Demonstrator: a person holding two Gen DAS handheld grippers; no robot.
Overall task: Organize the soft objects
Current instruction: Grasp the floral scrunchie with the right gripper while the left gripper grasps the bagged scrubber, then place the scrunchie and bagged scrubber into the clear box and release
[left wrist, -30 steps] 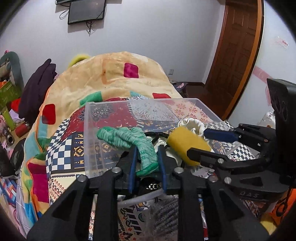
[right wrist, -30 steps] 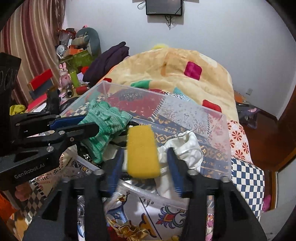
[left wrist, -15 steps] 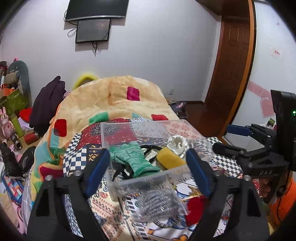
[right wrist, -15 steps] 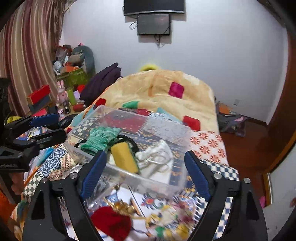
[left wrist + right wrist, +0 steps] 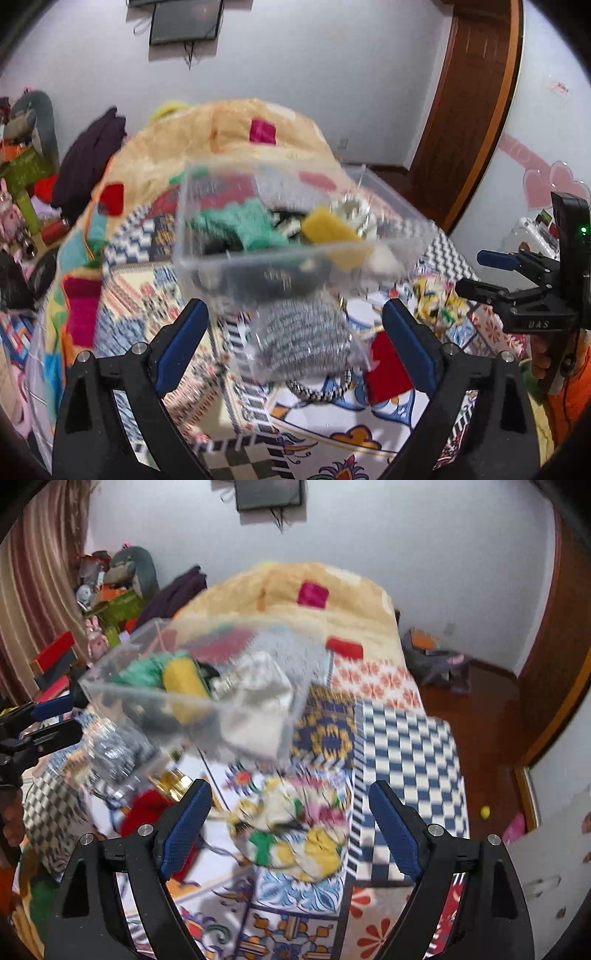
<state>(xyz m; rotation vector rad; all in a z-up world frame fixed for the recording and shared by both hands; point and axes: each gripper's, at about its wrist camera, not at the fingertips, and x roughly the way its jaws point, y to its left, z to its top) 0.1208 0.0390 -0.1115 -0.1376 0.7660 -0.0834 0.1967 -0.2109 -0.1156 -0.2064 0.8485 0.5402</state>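
A clear plastic bin [image 5: 207,258] [image 5: 110,694] sits on the patterned bedspread. It holds a green knit piece [image 5: 251,225] [image 5: 142,672], a yellow sponge [image 5: 327,230] [image 5: 183,686] and a white cloth [image 5: 354,214] [image 5: 258,690]. In front of it lie a grey striped bundle in a clear wrap [image 5: 303,339] [image 5: 118,753], a red soft piece [image 5: 388,365] [image 5: 147,805] and a floral cloth [image 5: 291,830]. My left gripper [image 5: 295,350] is open and empty above the grey bundle. My right gripper [image 5: 291,827] is open and empty above the floral cloth.
A big tan quilt [image 5: 236,133] is heaped behind the bin. Dark clothes [image 5: 88,155] and cluttered shelves [image 5: 107,602] are at the left. A wooden door [image 5: 469,103] is at the right, with floor beside the bed [image 5: 491,731].
Both grippers let go of the green knit piece and the yellow sponge in the bin, opened wide and pulled back. Both views are now blurred by motion.
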